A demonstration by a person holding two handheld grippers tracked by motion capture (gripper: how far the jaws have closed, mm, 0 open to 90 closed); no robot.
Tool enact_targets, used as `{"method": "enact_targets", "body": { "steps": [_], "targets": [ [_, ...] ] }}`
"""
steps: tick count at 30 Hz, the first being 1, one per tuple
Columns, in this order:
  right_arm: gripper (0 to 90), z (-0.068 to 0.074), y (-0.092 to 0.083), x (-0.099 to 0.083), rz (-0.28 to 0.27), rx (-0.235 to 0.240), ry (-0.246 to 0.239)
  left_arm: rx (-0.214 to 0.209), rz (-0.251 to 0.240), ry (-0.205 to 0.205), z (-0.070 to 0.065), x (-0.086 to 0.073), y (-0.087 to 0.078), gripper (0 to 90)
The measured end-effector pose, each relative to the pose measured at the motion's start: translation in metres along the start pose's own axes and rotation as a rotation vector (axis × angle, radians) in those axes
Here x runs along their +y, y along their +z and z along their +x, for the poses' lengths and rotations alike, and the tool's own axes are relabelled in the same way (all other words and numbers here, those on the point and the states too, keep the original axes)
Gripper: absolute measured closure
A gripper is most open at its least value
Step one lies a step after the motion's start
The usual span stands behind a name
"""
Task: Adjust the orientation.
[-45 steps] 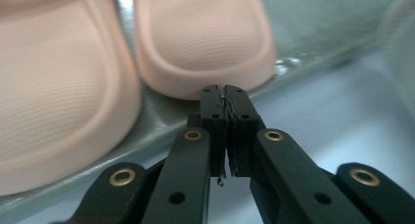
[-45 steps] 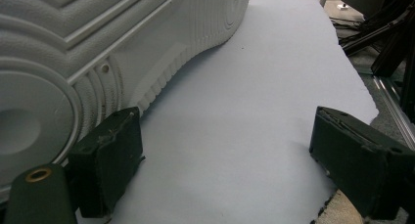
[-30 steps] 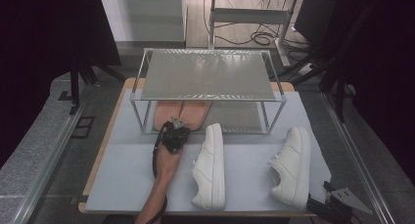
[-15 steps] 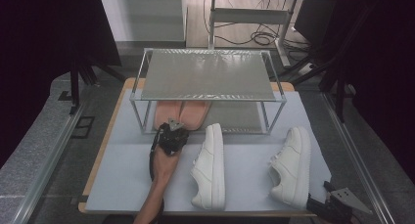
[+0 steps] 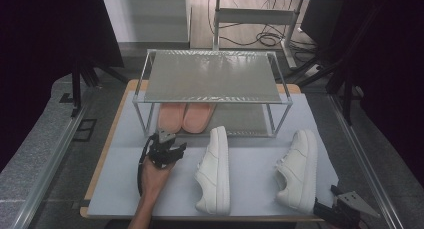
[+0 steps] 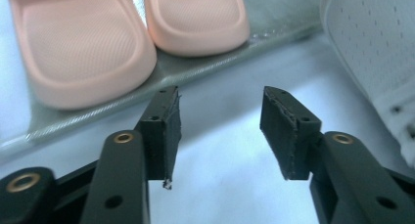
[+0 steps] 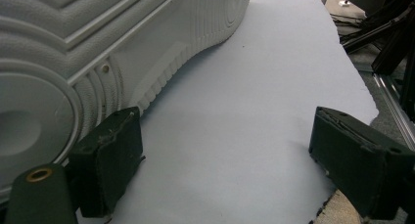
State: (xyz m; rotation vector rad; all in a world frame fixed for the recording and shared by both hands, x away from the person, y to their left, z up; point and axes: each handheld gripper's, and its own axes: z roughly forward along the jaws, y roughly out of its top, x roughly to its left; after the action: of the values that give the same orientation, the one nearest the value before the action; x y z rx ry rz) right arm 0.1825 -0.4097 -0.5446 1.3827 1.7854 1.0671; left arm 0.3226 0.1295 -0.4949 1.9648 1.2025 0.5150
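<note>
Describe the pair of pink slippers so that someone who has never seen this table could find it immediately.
Look at the metal rack at the back of the table. The pink slippers lie side by side on its lower shelf, at the left end, just beyond the left tongs. They are the only coloured footwear; both sneakers on the mat are white.

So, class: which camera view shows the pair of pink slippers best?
The left gripper view: the pink slippers loom large there, their textured toes sharp on the rack's lower shelf. In the high view the slippers look small, half hidden under the rack's top shelf.
</note>
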Motion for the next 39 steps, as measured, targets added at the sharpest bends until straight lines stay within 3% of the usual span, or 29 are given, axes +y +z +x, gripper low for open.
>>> {"method": "enact_targets", "body": {
  "steps": [7, 16, 22, 27, 31, 39],
  "targets": [
    [12.4, 0.000, 0.000, 0.002, 0.020, 0.004, -0.001, -0.025, 0.015, -0.005, 0.005, -0.020, -0.016, 32.8],
    [12.5, -0.001, 0.000, 0.008, 0.060, 0.008, -0.001, -0.020, 0.043, -0.001, 0.005, -0.046, -0.036, 15.2],
    [12.7, 0.000, -0.002, 0.012, 0.091, 0.003, -0.001, -0.003, 0.073, 0.018, 0.003, -0.062, -0.043, 13.1],
    [11.6, -0.002, -0.006, 0.015, 0.113, 0.027, 0.026, 0.046, 0.111, 0.043, 0.000, -0.070, -0.043, 12.9],
    [11.6, -0.003, -0.011, 0.020, 0.122, 0.036, 0.028, 0.058, 0.112, 0.036, 0.000, -0.070, -0.043, 12.5],
    [11.6, -0.005, -0.022, 0.030, 0.127, 0.055, 0.021, 0.028, 0.126, 0.001, 0.005, -0.070, -0.041, 13.0]
  ]
}}
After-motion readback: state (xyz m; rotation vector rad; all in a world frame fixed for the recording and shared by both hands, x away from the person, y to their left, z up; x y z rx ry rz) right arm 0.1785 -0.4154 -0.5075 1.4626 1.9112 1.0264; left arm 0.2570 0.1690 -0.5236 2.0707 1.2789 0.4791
